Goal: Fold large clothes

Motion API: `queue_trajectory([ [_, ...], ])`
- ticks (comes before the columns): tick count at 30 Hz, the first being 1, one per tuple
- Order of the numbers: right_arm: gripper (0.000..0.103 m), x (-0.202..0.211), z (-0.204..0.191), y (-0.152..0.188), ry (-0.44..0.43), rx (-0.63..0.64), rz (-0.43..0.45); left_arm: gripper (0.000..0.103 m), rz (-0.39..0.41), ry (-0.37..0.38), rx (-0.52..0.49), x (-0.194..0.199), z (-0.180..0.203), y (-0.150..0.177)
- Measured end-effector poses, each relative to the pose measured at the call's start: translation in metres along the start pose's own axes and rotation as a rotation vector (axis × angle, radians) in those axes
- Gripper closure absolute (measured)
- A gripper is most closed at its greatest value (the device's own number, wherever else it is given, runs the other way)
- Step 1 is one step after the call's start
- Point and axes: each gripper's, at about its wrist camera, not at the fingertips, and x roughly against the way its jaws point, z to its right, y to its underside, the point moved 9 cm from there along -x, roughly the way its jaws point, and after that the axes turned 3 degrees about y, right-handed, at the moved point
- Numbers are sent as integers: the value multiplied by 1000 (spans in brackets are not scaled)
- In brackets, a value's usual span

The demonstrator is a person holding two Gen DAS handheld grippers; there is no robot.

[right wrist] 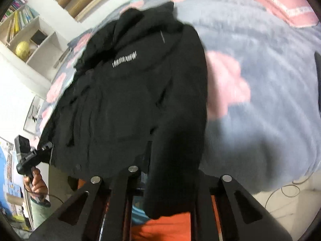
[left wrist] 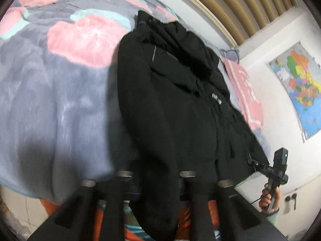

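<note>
A large black jacket (left wrist: 180, 92) lies on the bed, collar far, hem at the near edge. In the left wrist view a sleeve (left wrist: 158, 160) runs between my left gripper's (left wrist: 156, 175) fingers and hangs past them; the fingers stand apart with the sleeve between them. In the right wrist view the jacket (right wrist: 130, 92) shows its silver logo, and the other sleeve (right wrist: 174, 160) passes between my right gripper's (right wrist: 166, 170) fingers and droops below. The right gripper also shows at the jacket's hem corner in the left view (left wrist: 276, 170), and the left one in the right view (right wrist: 28, 156).
The bed has a grey blanket with pink flowers (left wrist: 60, 80). A pink pillow (left wrist: 246, 92) lies right of the jacket. A slatted headboard (left wrist: 240, 0), a wall map (left wrist: 301, 84) and a white bookshelf (right wrist: 26, 40) surround the bed. Orange fabric (right wrist: 166, 227) lies below the grippers.
</note>
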Motion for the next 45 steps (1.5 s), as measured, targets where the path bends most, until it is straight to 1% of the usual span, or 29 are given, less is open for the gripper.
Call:
queue_trajectory([
  [2,89,14,-10,-17,-46,11,29,92,52,17,-14,13,10,-15],
  [4,89,22,-20,-33,-69,20,49,92,102,43,-43,30,25,-34],
  [7,89,39,-33,-74,-98,35,103,92,179,81,-86,51,53,-75],
  [8,89,46,-37,-94,-107,33,132,92,199,92,-101,57,60,-92],
  [9,89,51,-40,-107,-114,33,153,92,211,95,-110,60,65,-106],
  [11,89,57,-46,-141,-125,26,192,92,237,103,-120,59,78,-139],
  [14,89,55,-56,-200,-140,14,233,91,272,102,-136,51,90,-191],
  [15,89,51,-60,-215,-143,11,240,91,278,100,-142,51,93,-203],
  [17,89,40,-64,-249,-139,3,250,91,289,85,-145,36,96,-241],
  [18,89,34,-64,-266,-132,0,254,91,292,80,-145,30,97,-254],
  [20,89,7,-67,-302,-116,-6,252,91,296,61,-150,7,97,-285],
  [23,89,-34,-64,-342,-83,-20,233,91,280,18,-126,-44,80,-337],
  [25,89,-71,-58,-369,-38,-20,214,91,257,-12,-104,-80,65,-363],
  [26,89,-95,-53,-382,1,-20,197,90,245,-28,-97,-97,57,-372],
  [27,89,-109,-45,-391,24,-21,182,90,228,-57,-89,-120,47,-385],
  [28,88,-130,-39,-398,55,-27,159,90,215,-84,-82,-139,39,-391],
  [29,88,-152,-34,-402,78,-32,128,89,189,-129,-71,-163,25,-398],
  [30,88,-166,-28,-404,86,-35,101,88,167,-148,-60,-178,17,-401],
  [32,88,-202,-18,-399,101,-41,31,88,104,-158,-14,-213,-5,-400],
  [35,88,-239,-9,-385,119,-57,-46,87,4,-190,52,-251,-30,-387],
  [37,88,-250,-9,-380,153,-44,-68,87,-24,-216,45,-260,-33,-382],
  [38,88,-250,-10,-382,170,-27,-79,87,-42,-226,39,-261,-32,-383],
  [40,82,-245,-13,-383,181,-19,-116,87,-73,-230,45,-259,-30,-386],
  [42,78,-224,-19,-384,161,-27,-162,85,-104,-216,47,-245,-22,-388],
  [43,76,-209,-23,-385,145,-25,-169,84,-111,-208,43,-234,-17,-389],
  [44,74,-192,-26,-386,126,-22,-169,81,-112,-190,40,-219,-11,-391],
  [45,72,-171,-31,-385,96,-22,-168,76,-102,-140,41,-199,-2,-393],
])
